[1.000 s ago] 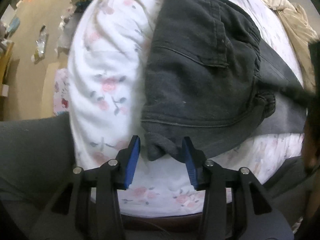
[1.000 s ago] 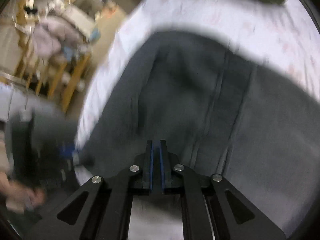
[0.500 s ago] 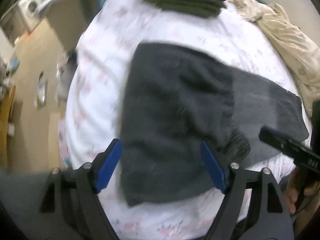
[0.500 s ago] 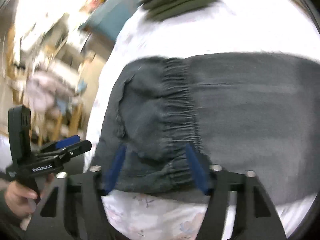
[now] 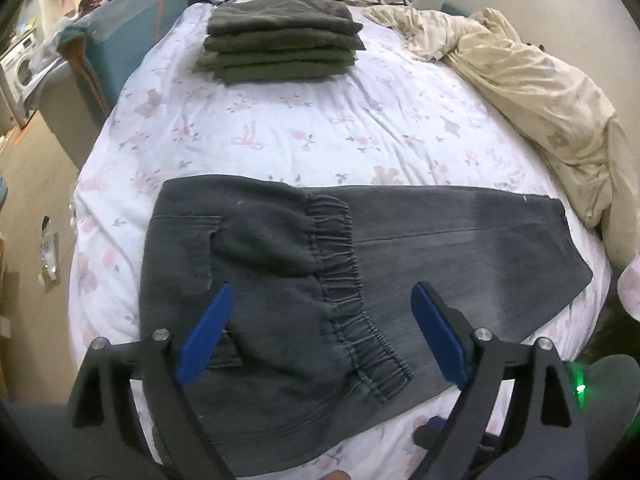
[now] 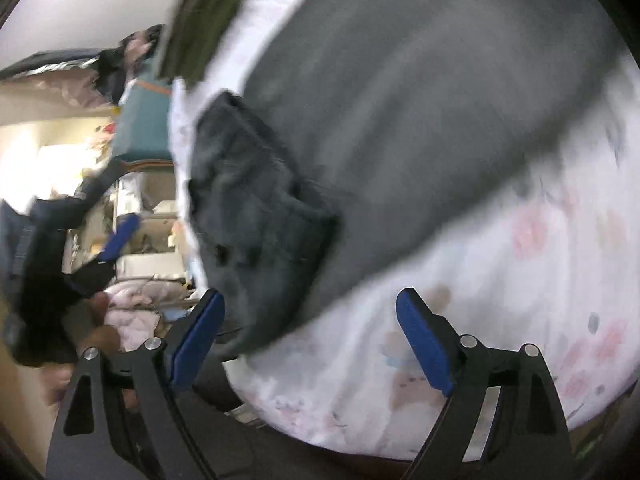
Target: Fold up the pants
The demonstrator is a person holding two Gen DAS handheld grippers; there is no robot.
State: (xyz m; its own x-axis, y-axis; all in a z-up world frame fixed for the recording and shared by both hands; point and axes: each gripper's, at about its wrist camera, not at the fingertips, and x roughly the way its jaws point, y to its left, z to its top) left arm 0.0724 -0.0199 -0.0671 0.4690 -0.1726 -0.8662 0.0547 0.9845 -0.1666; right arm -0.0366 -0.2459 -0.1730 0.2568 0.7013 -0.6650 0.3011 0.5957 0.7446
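White bedding with pink flowers covers the bed (image 5: 320,128) that fills both views, under a pale wall at the far end.

The left gripper (image 5: 320,332) hangs above the near edge of the bed with its blue pads (image 5: 206,334) far apart and its jaws opening; nothing is clamped between them, and the fabric below lies flat on the sheet, untouched. Beneath it are the dark grey pants (image 5: 304,280), folded across the near part of the bed. The elastic waistband (image 5: 352,300) runs down the middle of the bundle, a pocket seam shows on the left part, and the legs stretch away to the right, ending near a crumpled cream duvet (image 5: 528,92). Farther up the bed sits a neat stack of folded olive clothes (image 5: 280,40), well apart from the pants. A teal piece of furniture (image 5: 124,36) stands beside the bed on the left.

The right gripper (image 6: 310,338) is also released, its jaws opening wide with nothing held. Its view is tilted and blurred: the pants (image 6: 400,120) lie ahead of it, their near edge just past the left pad, bare flowered sheet (image 6: 500,300) between the pads. At the left edge, the left gripper (image 6: 108,244) shows in a hand (image 6: 100,328).
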